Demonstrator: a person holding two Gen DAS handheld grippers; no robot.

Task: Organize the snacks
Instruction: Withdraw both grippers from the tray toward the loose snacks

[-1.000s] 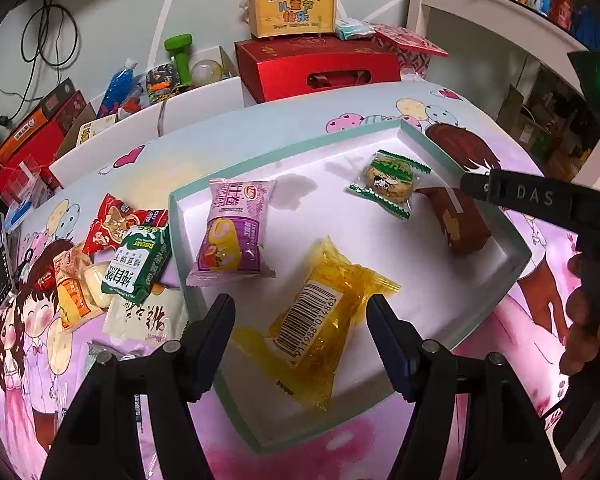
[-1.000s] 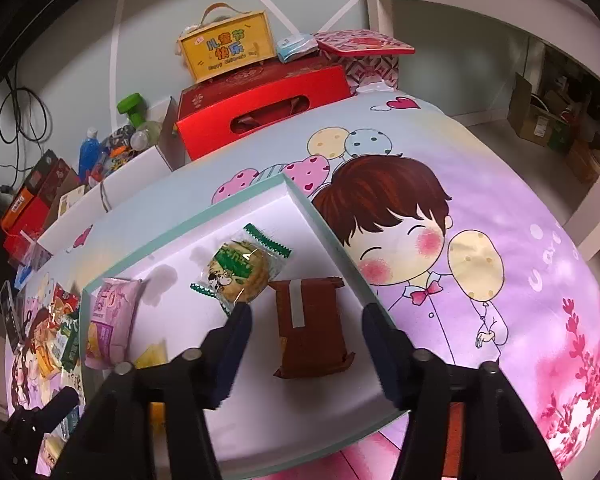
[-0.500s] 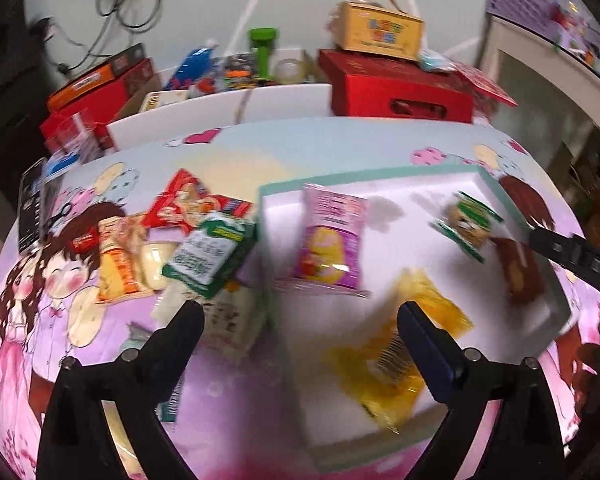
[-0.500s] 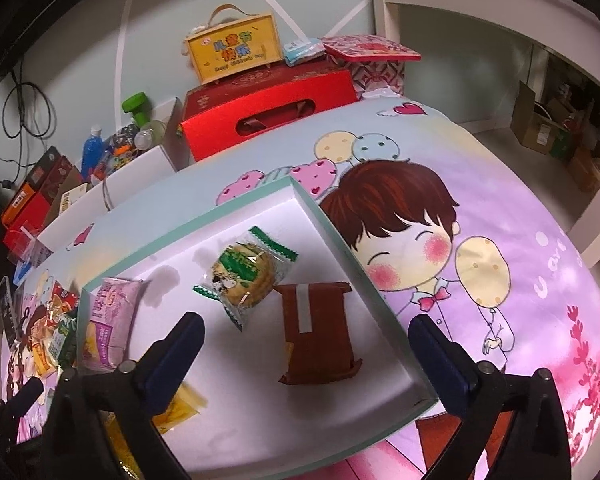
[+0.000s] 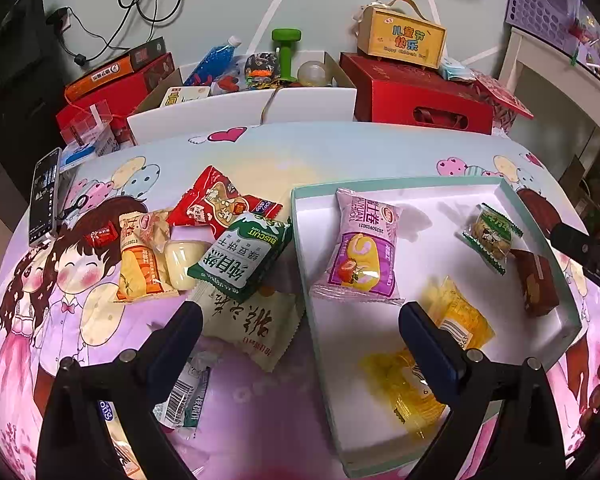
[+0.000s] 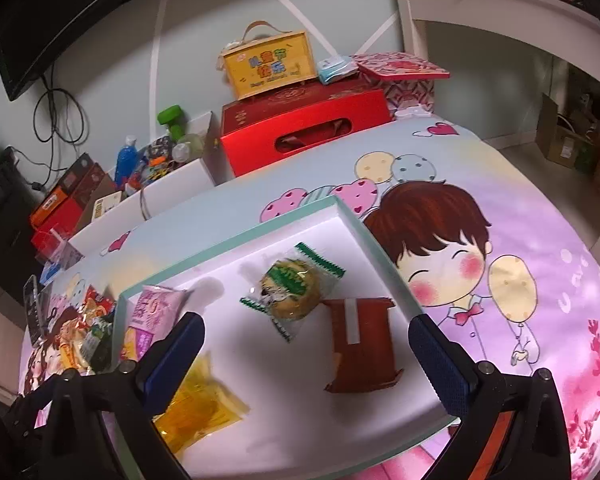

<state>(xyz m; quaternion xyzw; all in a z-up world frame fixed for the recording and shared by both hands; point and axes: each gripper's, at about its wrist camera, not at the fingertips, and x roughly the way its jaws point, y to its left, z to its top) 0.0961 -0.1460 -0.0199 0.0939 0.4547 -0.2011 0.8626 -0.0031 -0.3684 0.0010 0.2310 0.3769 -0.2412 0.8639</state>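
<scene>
Left gripper [image 5: 300, 320]: jaws spread wide, empty, above the cream packet [image 5: 252, 320] just outside the tray's [image 5: 300, 216] left wall. Right gripper [image 6: 306, 340]: jaws equally wide, empty, over the brown bar [image 6: 362, 344] by the tray's right wall. Further left on the counter [image 5: 340, 148], the green biscuit pack [image 5: 240, 256] overlaps the cream packet. Advised: close squarely across one packet, avoiding neighbours, then lift clear of the wall.

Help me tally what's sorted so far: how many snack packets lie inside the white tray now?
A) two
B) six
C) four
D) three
C: the tray holds a pink packet, a green-edged biscuit, a brown packet and a yellow packet; the other snacks lie outside on the cloth.
</scene>
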